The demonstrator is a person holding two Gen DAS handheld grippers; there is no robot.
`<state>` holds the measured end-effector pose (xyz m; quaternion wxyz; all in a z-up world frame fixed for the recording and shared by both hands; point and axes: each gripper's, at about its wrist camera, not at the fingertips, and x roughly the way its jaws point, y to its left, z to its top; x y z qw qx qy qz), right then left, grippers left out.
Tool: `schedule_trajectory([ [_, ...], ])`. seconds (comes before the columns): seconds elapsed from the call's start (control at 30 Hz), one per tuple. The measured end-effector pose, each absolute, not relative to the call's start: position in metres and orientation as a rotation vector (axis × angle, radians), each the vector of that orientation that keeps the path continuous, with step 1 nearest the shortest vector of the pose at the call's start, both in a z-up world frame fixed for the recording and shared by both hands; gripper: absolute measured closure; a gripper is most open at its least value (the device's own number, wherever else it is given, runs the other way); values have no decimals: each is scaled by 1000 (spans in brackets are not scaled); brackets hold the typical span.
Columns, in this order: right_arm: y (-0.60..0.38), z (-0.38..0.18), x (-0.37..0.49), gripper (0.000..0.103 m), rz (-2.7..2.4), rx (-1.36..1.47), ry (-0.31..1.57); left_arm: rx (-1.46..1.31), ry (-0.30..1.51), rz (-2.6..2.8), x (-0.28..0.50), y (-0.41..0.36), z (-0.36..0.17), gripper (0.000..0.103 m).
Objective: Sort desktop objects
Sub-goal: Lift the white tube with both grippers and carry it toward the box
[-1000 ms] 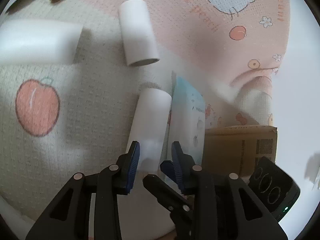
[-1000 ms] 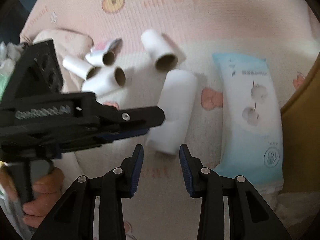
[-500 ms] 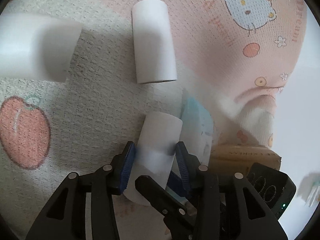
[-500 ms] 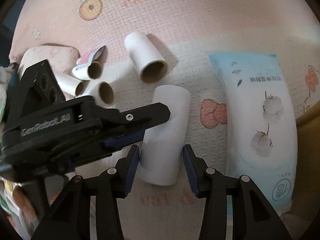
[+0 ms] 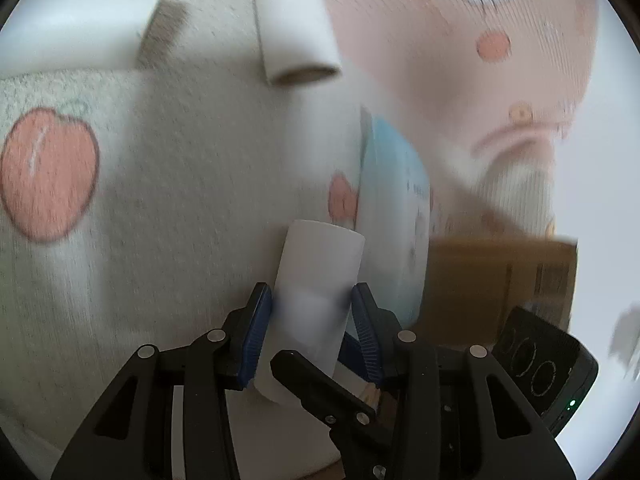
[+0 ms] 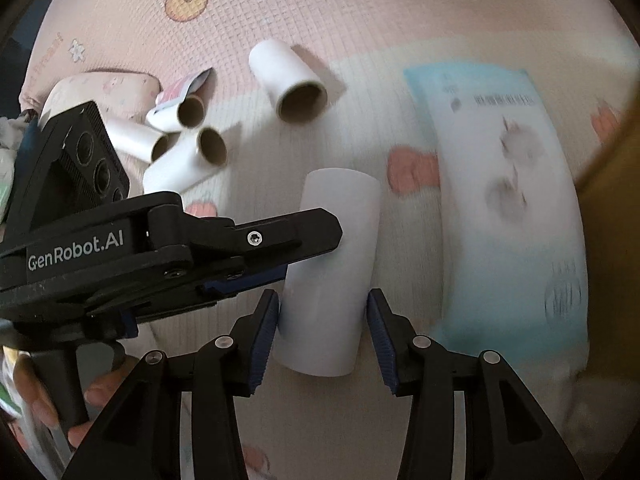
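Observation:
A white paper roll (image 5: pixel 316 292) lies on the printed cloth, and both grippers straddle it. My left gripper (image 5: pixel 312 312) has its blue pads against the roll's two sides. My right gripper (image 6: pixel 323 320) is open around the same roll (image 6: pixel 336 264); its left pad is at the roll's side and a gap shows at the right pad. The left gripper's black finger (image 6: pixel 256 240) crosses the roll from the left in the right wrist view. A blue and white wipes pack (image 6: pixel 508 200) lies just right of the roll; it also shows in the left wrist view (image 5: pixel 392 232).
A single roll (image 6: pixel 288 80) lies further back, and a cluster of several rolls (image 6: pixel 188 136) lies at the back left. In the left wrist view two more rolls (image 5: pixel 296 24) (image 5: pixel 76 16) lie at the top. A brown cardboard box (image 5: pixel 496 280) stands to the right.
Both grippers have moved forward over the roll. The left gripper's pads have come in against its sides. The right gripper's jaws now flank it.

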<state>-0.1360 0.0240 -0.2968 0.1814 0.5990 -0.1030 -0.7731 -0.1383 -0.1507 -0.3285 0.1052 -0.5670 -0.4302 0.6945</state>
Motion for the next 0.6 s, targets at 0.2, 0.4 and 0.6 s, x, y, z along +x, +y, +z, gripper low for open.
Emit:
schedule_trajectory([
  [0.2, 37, -295, -108, 61, -2191, 1690, -350, -1691, -1052, 2080, -122, -126, -314, 57],
  [0.4, 44, -285, -79, 61, -2230, 1669, -332, -1655, -833, 2148, -103, -100, -288, 57],
  [0.6, 53, -256, -62, 61, -2286, 1564, -353, -1573, -794, 2203, -91, -94, -253, 57],
])
